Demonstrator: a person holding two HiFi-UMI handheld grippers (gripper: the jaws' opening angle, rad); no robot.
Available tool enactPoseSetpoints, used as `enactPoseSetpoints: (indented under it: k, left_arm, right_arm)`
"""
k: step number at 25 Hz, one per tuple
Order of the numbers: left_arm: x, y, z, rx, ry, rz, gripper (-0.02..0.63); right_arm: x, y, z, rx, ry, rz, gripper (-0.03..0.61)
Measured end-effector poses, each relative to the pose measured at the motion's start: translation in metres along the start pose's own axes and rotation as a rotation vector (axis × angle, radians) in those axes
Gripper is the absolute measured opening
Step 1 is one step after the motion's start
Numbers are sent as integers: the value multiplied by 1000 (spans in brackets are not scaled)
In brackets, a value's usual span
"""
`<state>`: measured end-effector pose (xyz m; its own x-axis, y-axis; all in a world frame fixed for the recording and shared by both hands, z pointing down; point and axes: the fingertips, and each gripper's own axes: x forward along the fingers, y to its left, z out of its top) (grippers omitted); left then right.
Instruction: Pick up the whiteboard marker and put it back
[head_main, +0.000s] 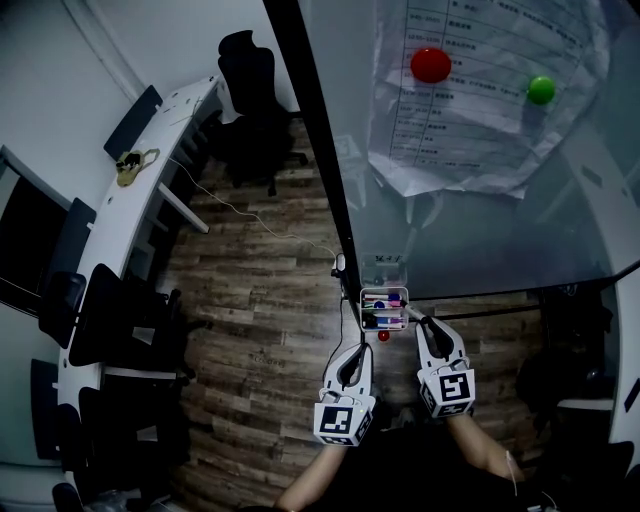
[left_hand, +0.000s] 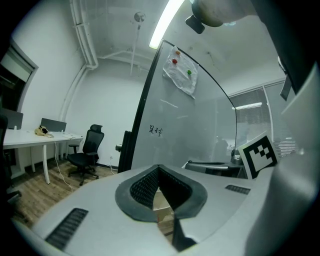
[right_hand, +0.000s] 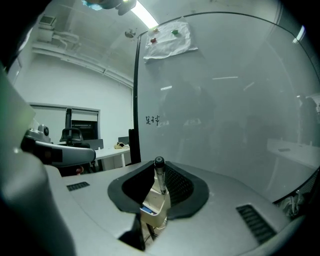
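Note:
My right gripper (head_main: 428, 326) is shut on a whiteboard marker (right_hand: 160, 179) with a black cap, which stands upright between its jaws. In the head view the marker (head_main: 412, 314) reaches toward the small white pen holder (head_main: 384, 308) fixed at the whiteboard's (head_main: 480, 230) lower edge, with several pens in it. Seen from the right gripper, that holder (right_hand: 152, 207) lies just below the jaws. My left gripper (head_main: 357, 352) hangs below and left of the holder, its jaws shut with nothing between them (left_hand: 159, 169).
A paper sheet (head_main: 480, 90) is pinned to the board by a red magnet (head_main: 430, 65) and a green magnet (head_main: 541, 89). A black office chair (head_main: 250, 90) and a long white desk (head_main: 150, 170) stand at left. A cable (head_main: 260, 222) runs over the wooden floor.

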<state>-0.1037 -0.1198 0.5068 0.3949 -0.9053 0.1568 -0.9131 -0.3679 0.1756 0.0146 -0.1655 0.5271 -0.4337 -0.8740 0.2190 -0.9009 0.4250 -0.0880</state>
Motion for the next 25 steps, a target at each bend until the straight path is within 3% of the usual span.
enactPoseSetpoints:
  k: [25]
  left_arm:
    - [-55,-75,-3,43,-42,27,8]
  right_arm:
    - [-111,1,4,-37,-52,70,77]
